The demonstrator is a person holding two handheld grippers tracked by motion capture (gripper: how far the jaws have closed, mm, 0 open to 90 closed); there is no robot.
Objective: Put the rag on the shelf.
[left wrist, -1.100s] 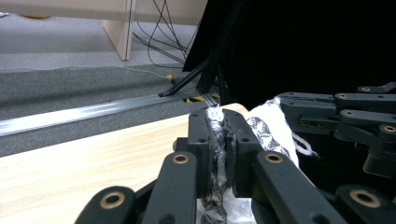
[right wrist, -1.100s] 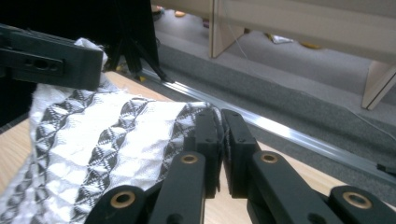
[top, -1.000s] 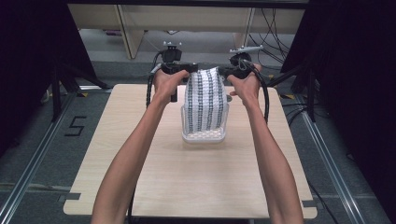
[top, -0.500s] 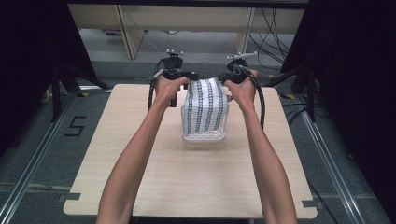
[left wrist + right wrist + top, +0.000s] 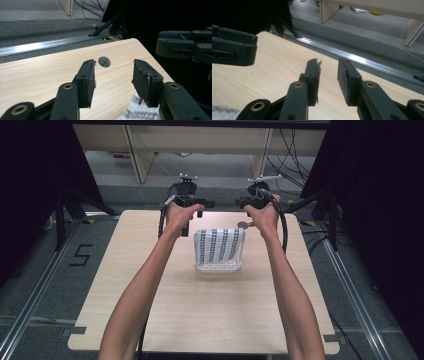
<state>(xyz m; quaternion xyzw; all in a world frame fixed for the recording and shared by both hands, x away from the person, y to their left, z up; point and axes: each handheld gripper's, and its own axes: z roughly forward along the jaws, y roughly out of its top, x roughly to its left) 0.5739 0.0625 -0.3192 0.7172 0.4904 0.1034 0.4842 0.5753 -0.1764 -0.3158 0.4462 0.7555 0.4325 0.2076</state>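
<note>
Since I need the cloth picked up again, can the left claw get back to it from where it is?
Probably yes. The left claw is open with nothing between its jaws, just past the far edge of the patterned cloth, which drapes over the clear basket. Bare table lies between them.

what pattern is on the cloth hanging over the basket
White with dark vertical striped bands, clearest in the high view on the cloth draped over the white basket.

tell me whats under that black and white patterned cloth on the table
A clear plastic basket sits under the patterned cloth, its perforated front rim showing below the hem. The cloth covers its inside, so any contents are hidden.
</note>
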